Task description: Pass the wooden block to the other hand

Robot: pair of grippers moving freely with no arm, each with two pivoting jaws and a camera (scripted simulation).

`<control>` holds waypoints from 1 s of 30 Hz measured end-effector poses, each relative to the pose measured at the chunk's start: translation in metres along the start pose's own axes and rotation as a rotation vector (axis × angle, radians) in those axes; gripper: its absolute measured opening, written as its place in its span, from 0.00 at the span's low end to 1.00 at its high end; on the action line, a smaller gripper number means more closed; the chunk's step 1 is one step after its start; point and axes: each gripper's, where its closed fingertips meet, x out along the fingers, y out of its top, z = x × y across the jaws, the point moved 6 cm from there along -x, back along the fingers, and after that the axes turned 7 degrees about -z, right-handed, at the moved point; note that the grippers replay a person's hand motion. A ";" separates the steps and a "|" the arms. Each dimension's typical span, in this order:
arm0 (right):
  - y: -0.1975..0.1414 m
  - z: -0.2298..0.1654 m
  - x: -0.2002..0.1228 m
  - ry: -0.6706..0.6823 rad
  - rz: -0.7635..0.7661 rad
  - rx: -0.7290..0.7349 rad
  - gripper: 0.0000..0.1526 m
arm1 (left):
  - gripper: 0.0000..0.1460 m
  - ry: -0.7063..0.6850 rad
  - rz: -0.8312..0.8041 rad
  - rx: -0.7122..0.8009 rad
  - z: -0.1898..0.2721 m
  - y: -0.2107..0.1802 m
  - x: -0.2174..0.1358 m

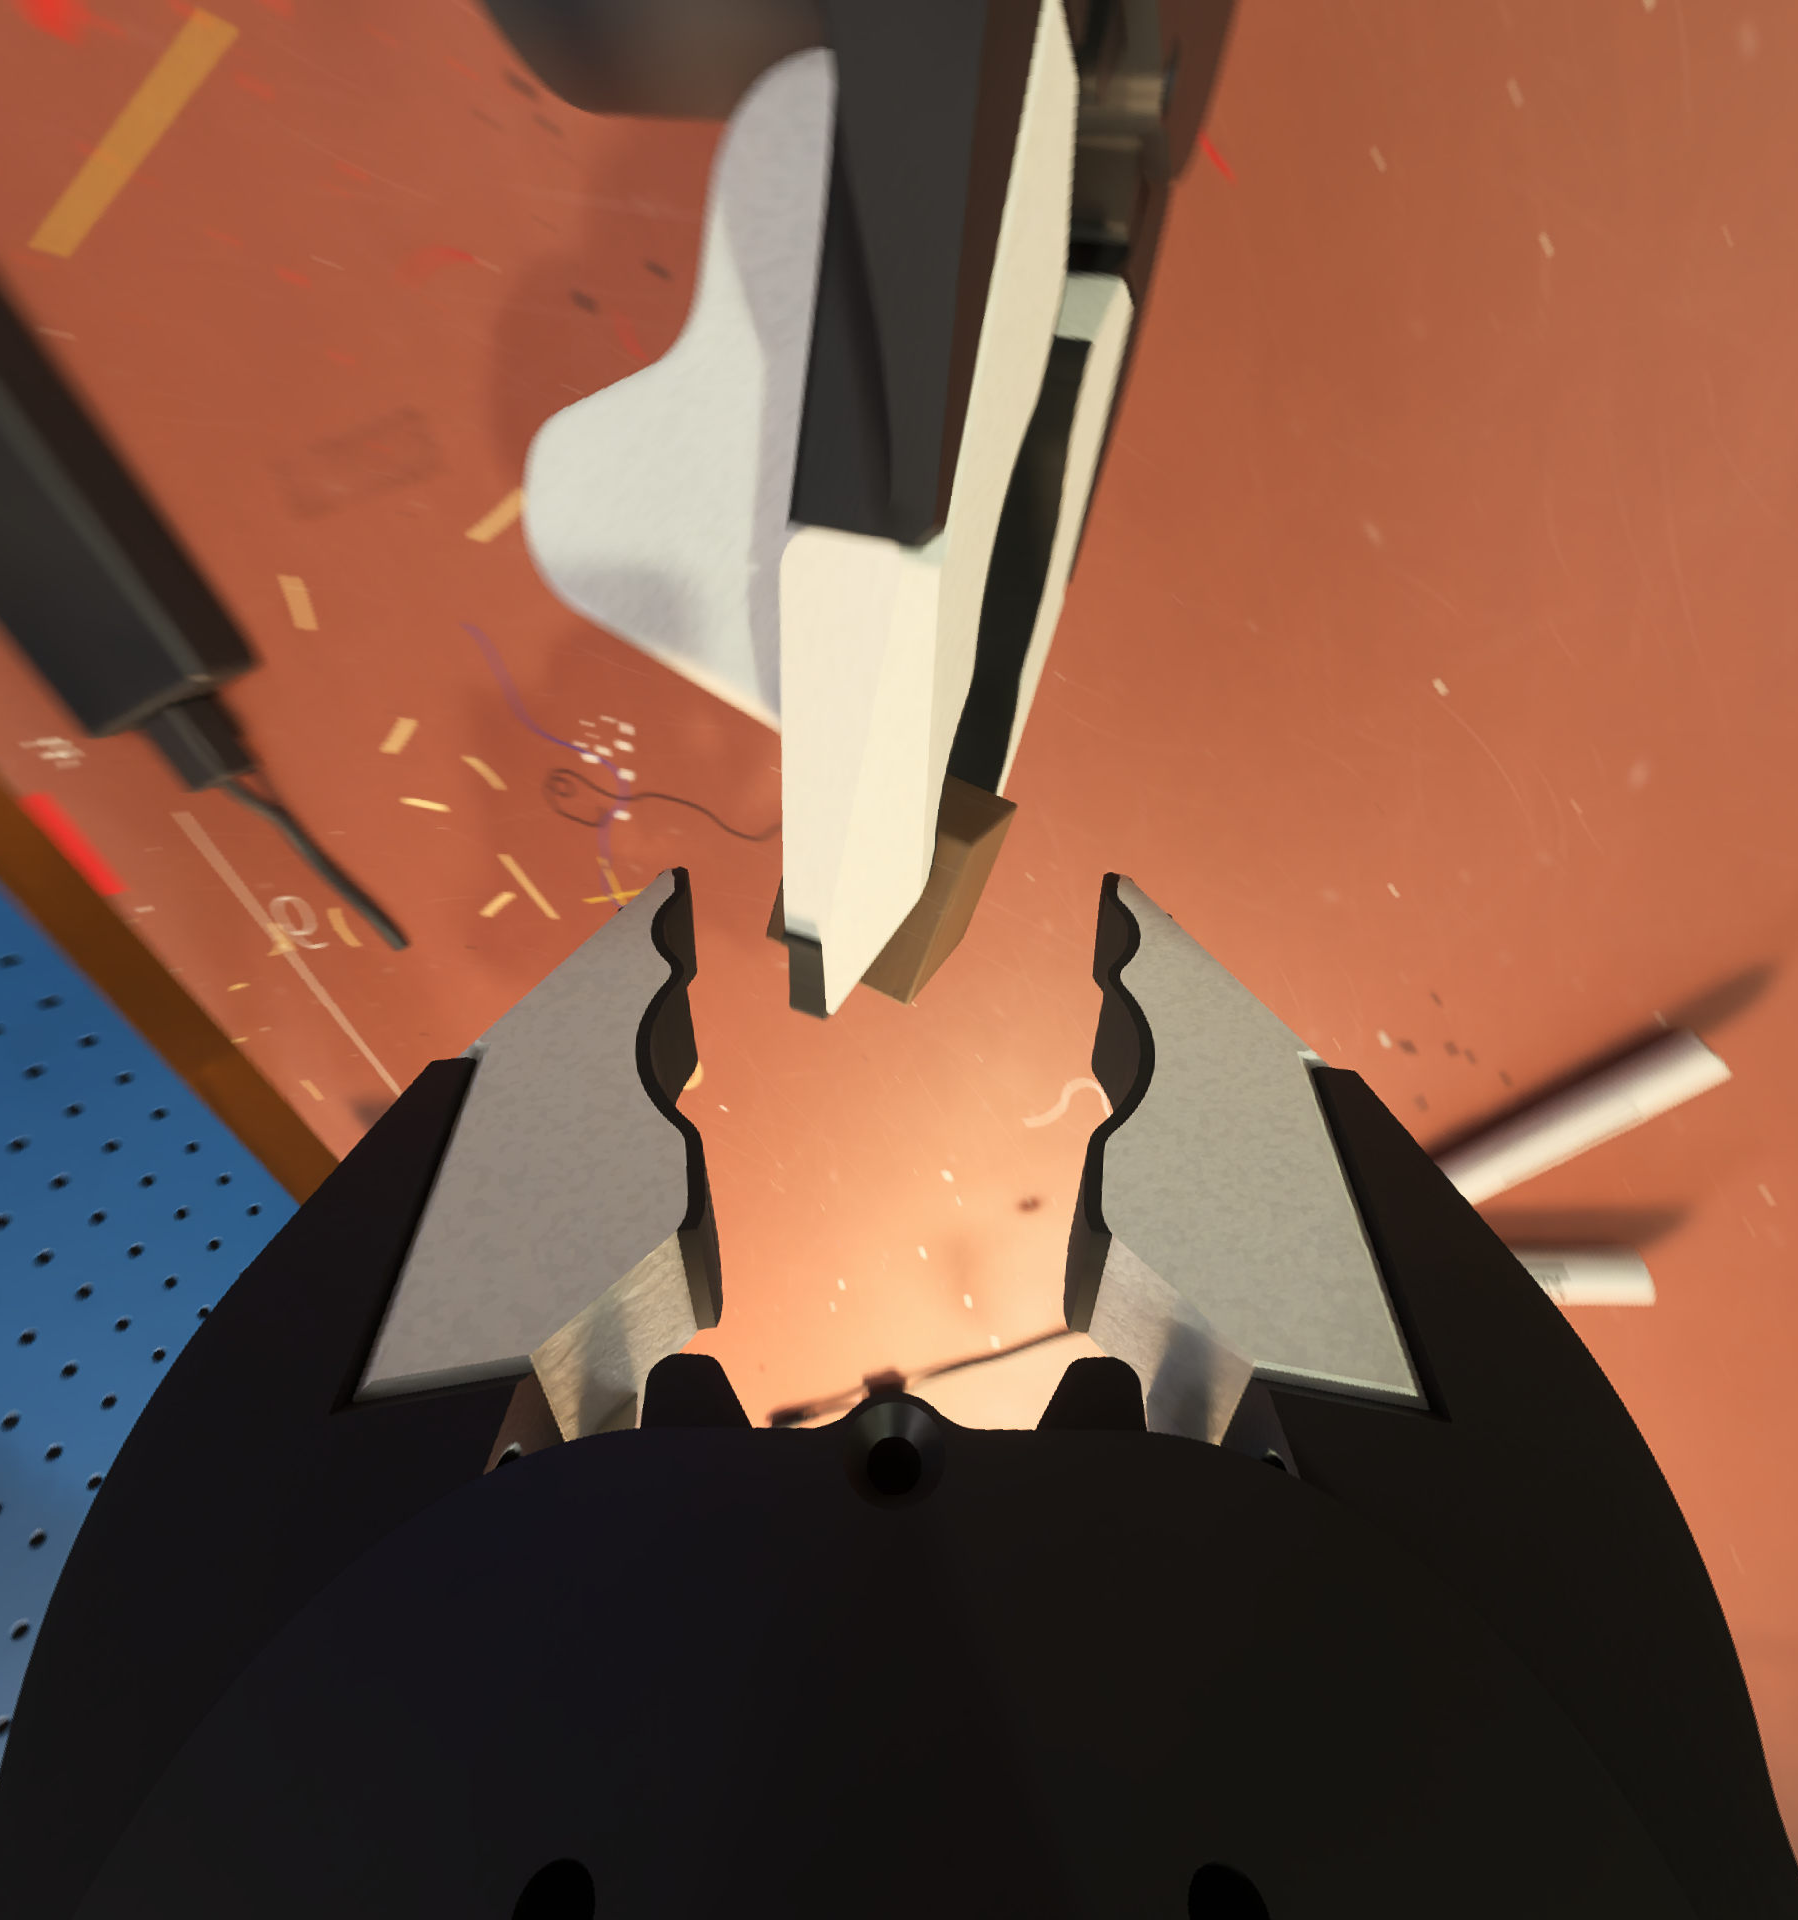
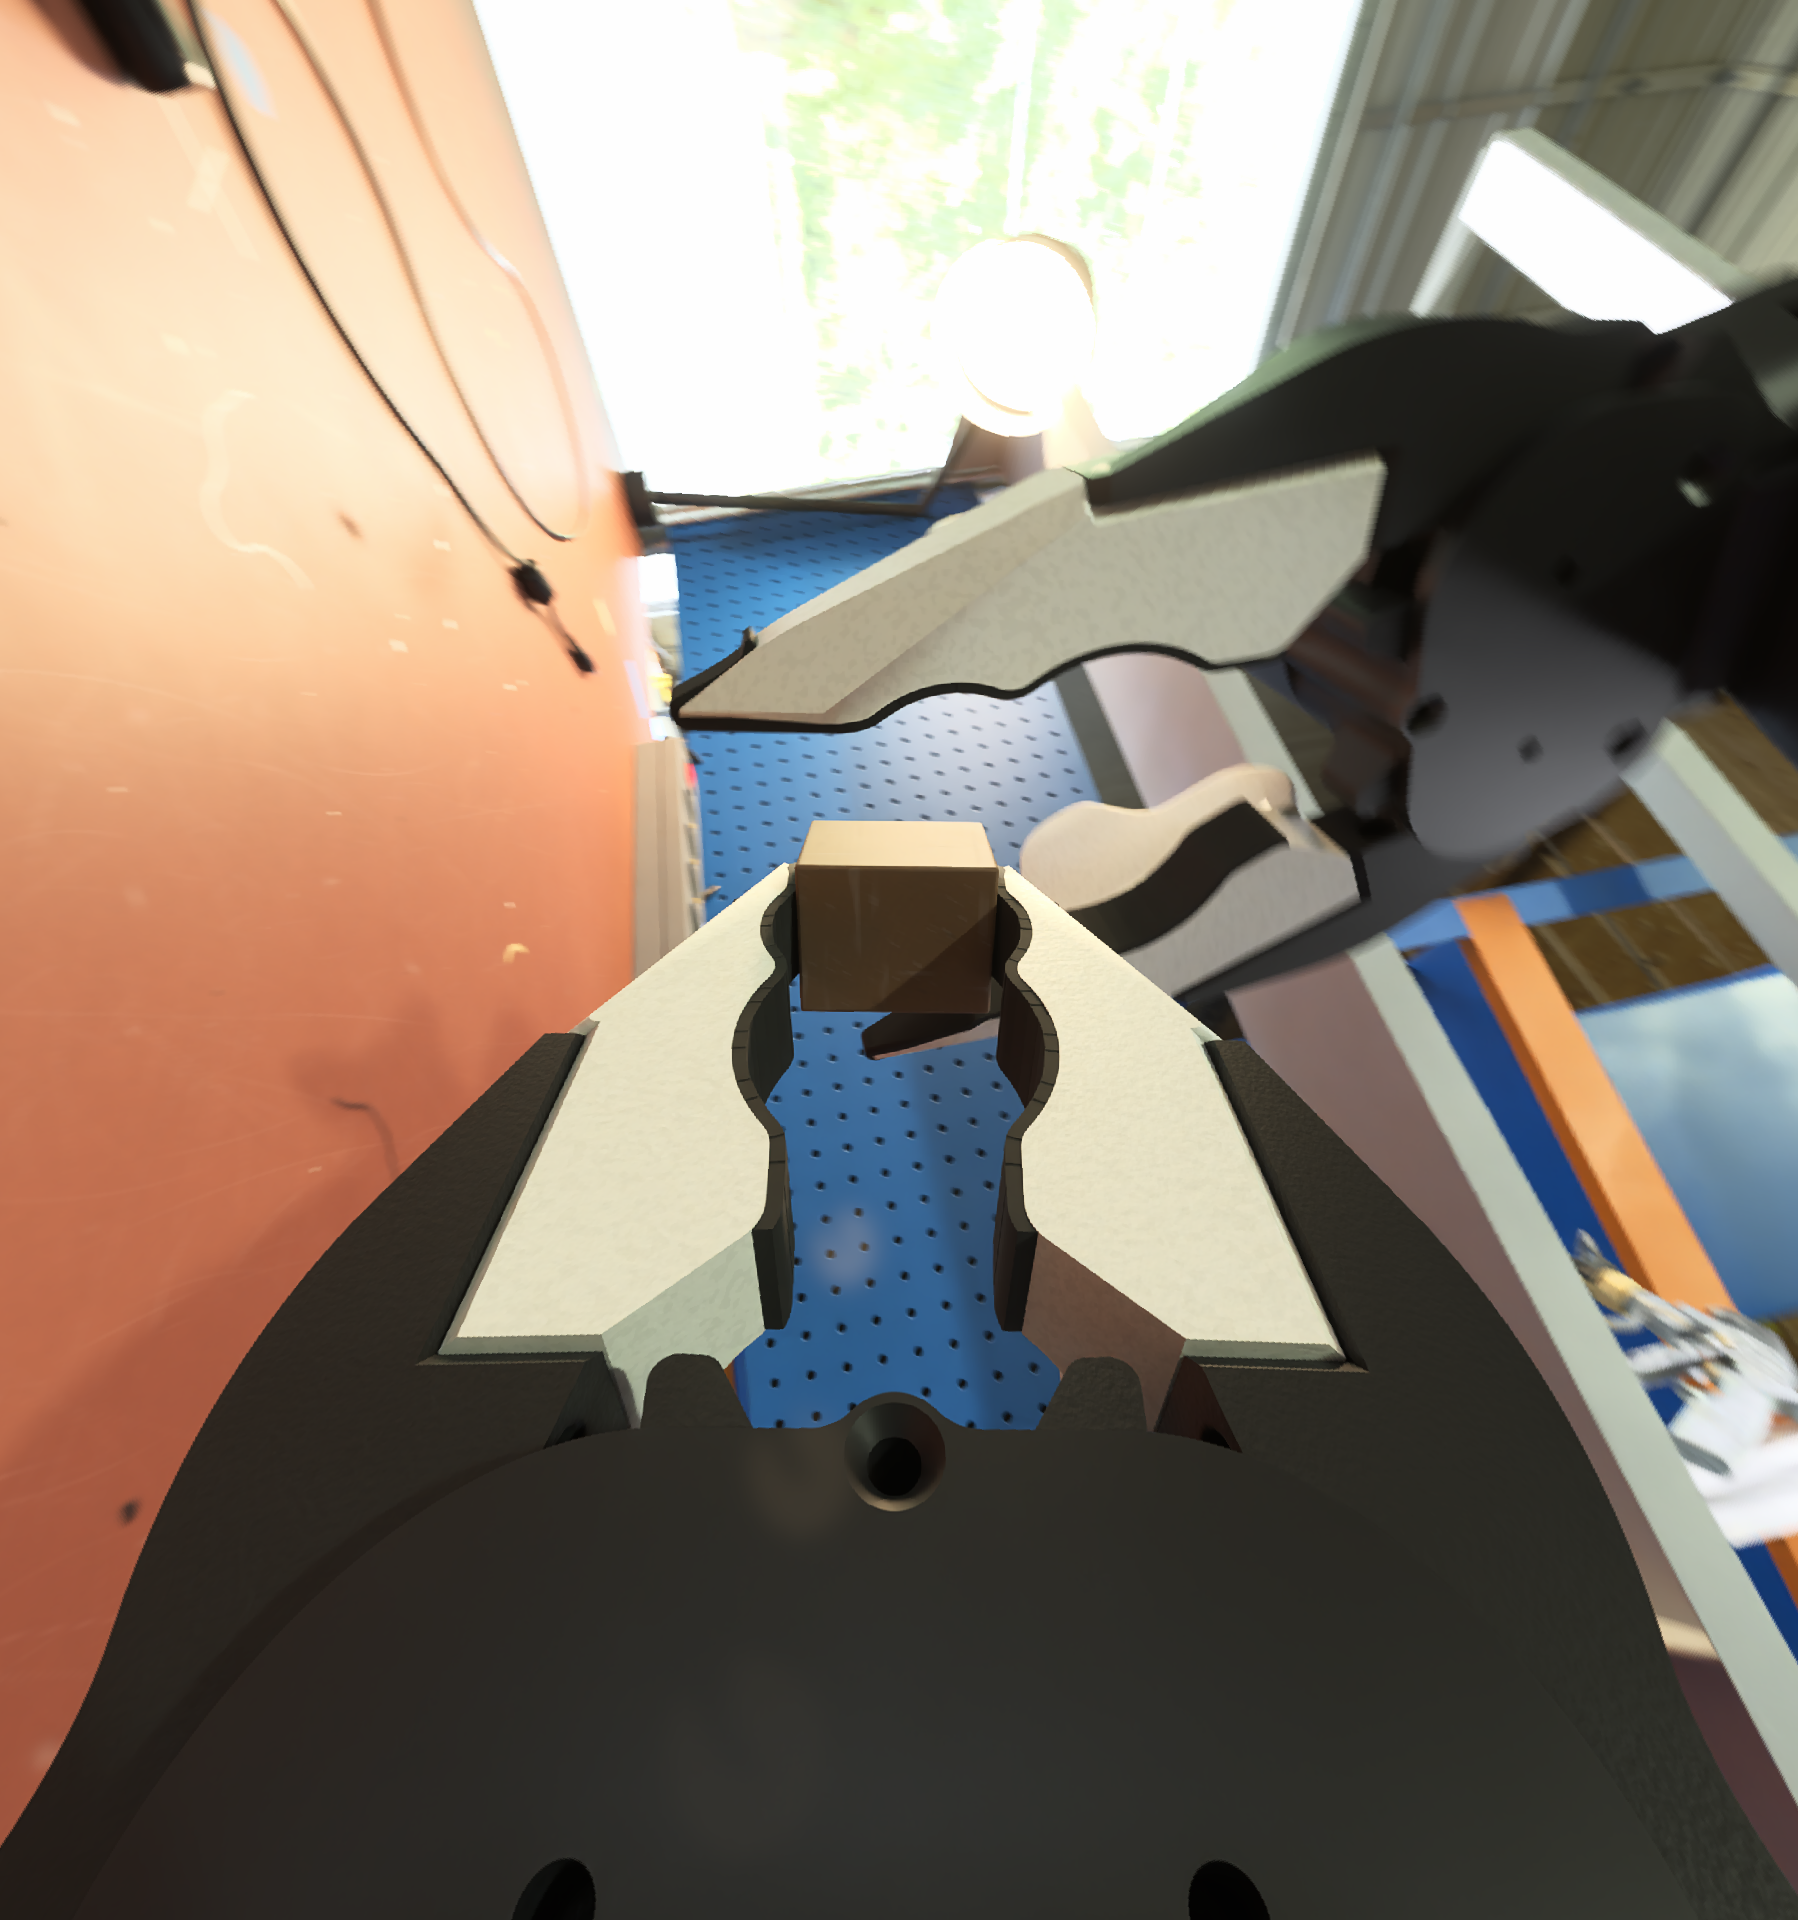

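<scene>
Here the right gripper [image 2: 895, 914] clamps the wooden block [image 2: 893, 920] (left gripper [image 1: 893, 894] agape).

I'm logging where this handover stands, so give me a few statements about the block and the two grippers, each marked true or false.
1. The right gripper is shut on the wooden block. True.
2. The left gripper is shut. False: its jaws stand wide apart.
3. The block sits deep at the base of the right gripper's fingers. False: it is at the fingertips.
4. The left gripper holds nothing. True.
</scene>
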 end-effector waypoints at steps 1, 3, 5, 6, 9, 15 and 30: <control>-0.003 0.004 0.000 -0.041 -0.008 0.008 0.23 | 0.54 0.049 0.055 -0.033 -0.003 -0.002 -0.005; -0.008 0.012 0.001 -0.120 -0.028 0.034 0.23 | 0.54 0.161 0.173 -0.102 -0.008 -0.006 -0.013; -0.014 0.020 0.001 -0.230 -0.046 0.079 0.23 | 0.55 0.257 0.304 -0.170 -0.010 -0.008 -0.019; -0.017 0.023 0.001 -0.274 -0.053 0.099 0.23 | 0.56 0.292 0.354 -0.202 -0.009 -0.010 -0.020; -0.024 0.028 0.001 -0.393 -0.064 0.156 0.23 | 0.56 0.379 0.561 -0.277 -0.008 -0.010 -0.028; -0.026 0.024 0.004 -0.476 -0.068 0.214 0.23 | 0.55 0.425 0.826 -0.398 -0.010 -0.008 -0.031; -0.020 0.018 0.008 -0.517 -0.111 0.141 0.23 | 0.40 0.471 0.739 -0.460 -0.017 -0.008 -0.010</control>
